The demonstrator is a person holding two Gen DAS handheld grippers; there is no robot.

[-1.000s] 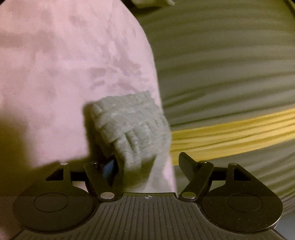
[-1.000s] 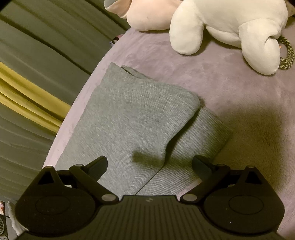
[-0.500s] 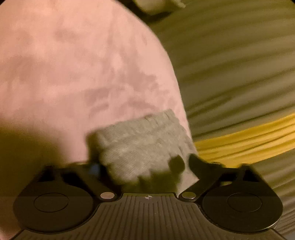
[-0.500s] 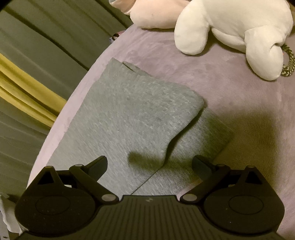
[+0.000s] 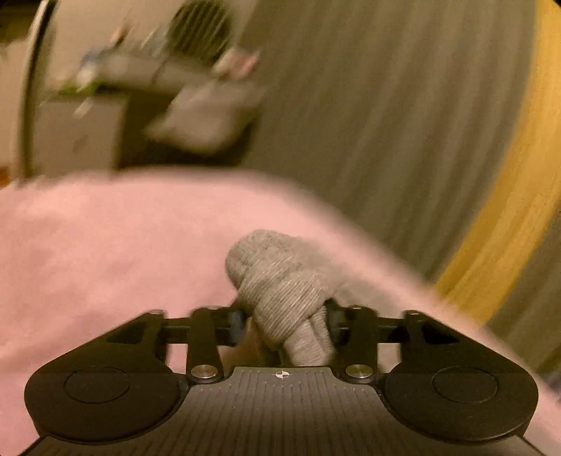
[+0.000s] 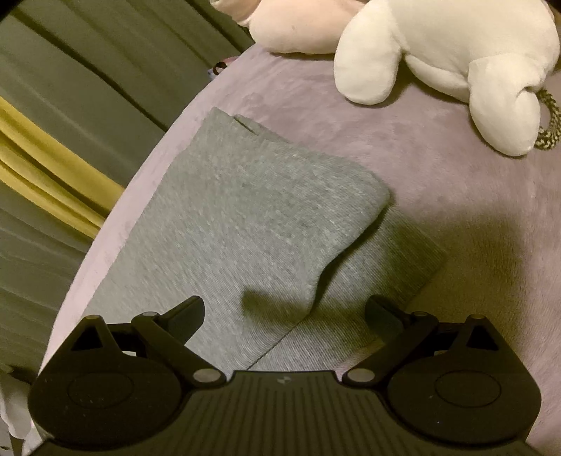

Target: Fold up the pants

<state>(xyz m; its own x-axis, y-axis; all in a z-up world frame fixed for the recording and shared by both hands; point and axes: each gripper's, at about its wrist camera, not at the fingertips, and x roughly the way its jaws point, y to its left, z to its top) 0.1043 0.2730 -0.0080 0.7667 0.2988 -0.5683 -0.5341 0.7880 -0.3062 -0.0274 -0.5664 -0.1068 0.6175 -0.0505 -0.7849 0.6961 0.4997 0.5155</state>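
The grey knit pants (image 6: 245, 224) lie partly folded on the pink-lilac blanket (image 6: 438, 196), one layer lapped over another. My right gripper (image 6: 284, 310) is open and hovers just above the near part of the pants. In the left wrist view, my left gripper (image 5: 284, 321) is shut on a bunched end of the pants (image 5: 280, 284), which is raised off the pink blanket (image 5: 105, 266). The view is blurred by motion.
A white plush toy (image 6: 445, 59) and a pink one (image 6: 298, 24) lie at the far side of the blanket. Olive curtains with a yellow stripe (image 6: 45, 158) hang past the bed's left edge. Blurred furniture (image 5: 140, 105) stands beyond.
My left gripper went from open around the pants' end to shut on it and has lifted and swung, tilting the view. My right gripper stayed open, drifting slightly.
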